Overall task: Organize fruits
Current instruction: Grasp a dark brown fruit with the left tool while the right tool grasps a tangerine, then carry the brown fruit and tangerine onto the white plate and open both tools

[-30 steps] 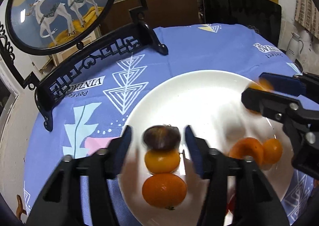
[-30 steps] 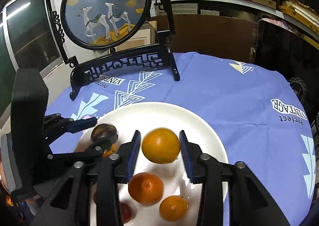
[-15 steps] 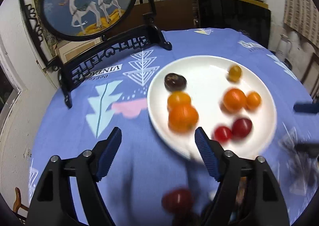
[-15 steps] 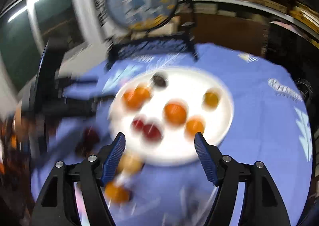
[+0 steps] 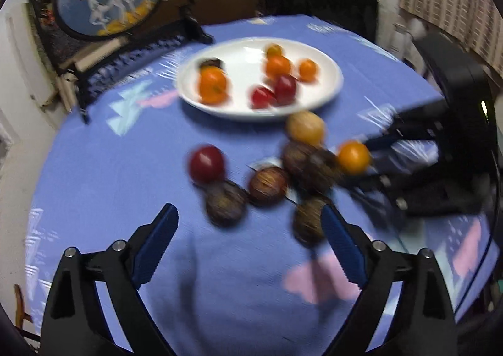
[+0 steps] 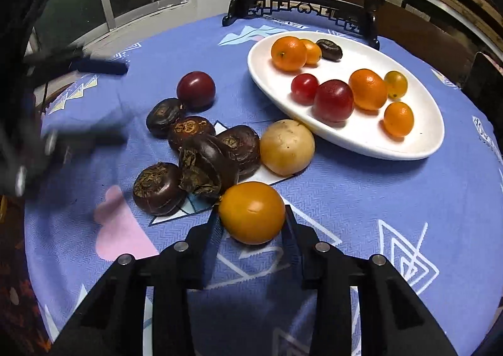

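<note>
Gripping orange fruit (image 6: pixel 252 212) in right gripper (image 6: pixel 251 224), clamped on its sides, low over tablecloth (image 6: pixel 361 199) | plate (image 6: pixel 371 142) lies ahead-right, near | left gripper (image 5: pixel 248 246) jaws apart, empty, above dark fruits (image 5: pixel 224 206)

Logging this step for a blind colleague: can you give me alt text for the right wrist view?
The right gripper closes around an orange fruit on a blue patterned tablecloth. Just beyond lie five dark brown water chestnuts, a tan fruit and a dark red fruit. Behind, a white plate holds eight small fruits.
</note>
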{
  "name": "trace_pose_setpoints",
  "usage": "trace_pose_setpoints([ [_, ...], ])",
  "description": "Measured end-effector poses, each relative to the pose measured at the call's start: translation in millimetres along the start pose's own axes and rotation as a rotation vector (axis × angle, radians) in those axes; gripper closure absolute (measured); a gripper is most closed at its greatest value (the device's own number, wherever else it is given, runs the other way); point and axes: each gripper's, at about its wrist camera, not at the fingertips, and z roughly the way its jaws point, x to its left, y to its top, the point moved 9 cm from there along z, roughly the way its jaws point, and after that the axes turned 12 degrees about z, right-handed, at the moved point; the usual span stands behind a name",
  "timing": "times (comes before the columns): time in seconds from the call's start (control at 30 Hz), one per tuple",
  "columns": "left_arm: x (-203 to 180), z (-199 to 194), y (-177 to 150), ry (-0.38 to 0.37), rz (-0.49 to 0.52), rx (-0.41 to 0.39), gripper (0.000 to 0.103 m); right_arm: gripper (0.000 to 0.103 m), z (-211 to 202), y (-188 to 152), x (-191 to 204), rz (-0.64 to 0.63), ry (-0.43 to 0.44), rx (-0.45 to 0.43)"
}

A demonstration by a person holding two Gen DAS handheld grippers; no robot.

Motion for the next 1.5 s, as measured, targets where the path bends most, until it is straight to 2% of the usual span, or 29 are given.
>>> trace_pose_setpoints([
  [0.17, -30, 13, 1, -0.05, 0.024, 0.013, 0.016, 0.065, -25, -12, -12, 0.041, -0.019, -0.034],
  [0.23, -38, 25, 3, -0.068, 0.023, 0.032, 0.032, 0.065, -31, -15, -17, 0.061, -0.017, -0.042],
  [0.27, -40, 31, 3, -0.065, 0.018, 0.046, 0.036, 0.065, -33, -16, -20, 0.067, -0.019, -0.044],
  [0.3, -39, 38, 3, -0.059, 0.007, 0.062, 0.049, 0.065, -35, -18, -20, 0.067, -0.023, -0.044],
  [0.33, -39, 42, 2, -0.069, -0.007, 0.072, 0.053, 0.065, -35, -18, -20, 0.068, -0.024, -0.045],
  [0.37, -39, 41, 3, -0.08, -0.025, 0.058, 0.063, 0.065, -36, -19, -21, 0.069, -0.022, -0.046],
  [0.57, -38, 23, 3, -0.058, 0.0, 0.03, 0.063, 0.065, -45, -17, -15, 0.085, 0.004, -0.085],
  [0.7, -20, 2, 18, 0.052, -0.01, -0.018, 0.063, 0.065, -54, -5, -4, 0.088, 0.034, -0.127],
  [0.93, 13, -25, 60, 0.175, -0.045, -0.111, 0.063, 0.065, -86, 27, 12, 0.083, 0.07, -0.23],
  [1.03, 23, -31, 75, 0.197, -0.052, -0.137, 0.063, 0.065, -102, 43, 13, 0.075, 0.071, -0.28],
  [1.23, 41, -32, 95, 0.256, -0.073, -0.165, 0.063, 0.065, -117, 64, 9, 0.081, 0.059, -0.329],
  [1.5, 60, -25, 109, 0.267, -0.108, -0.176, 0.063, 0.065, -121, 83, -1, 0.094, 0.054, -0.361],
])
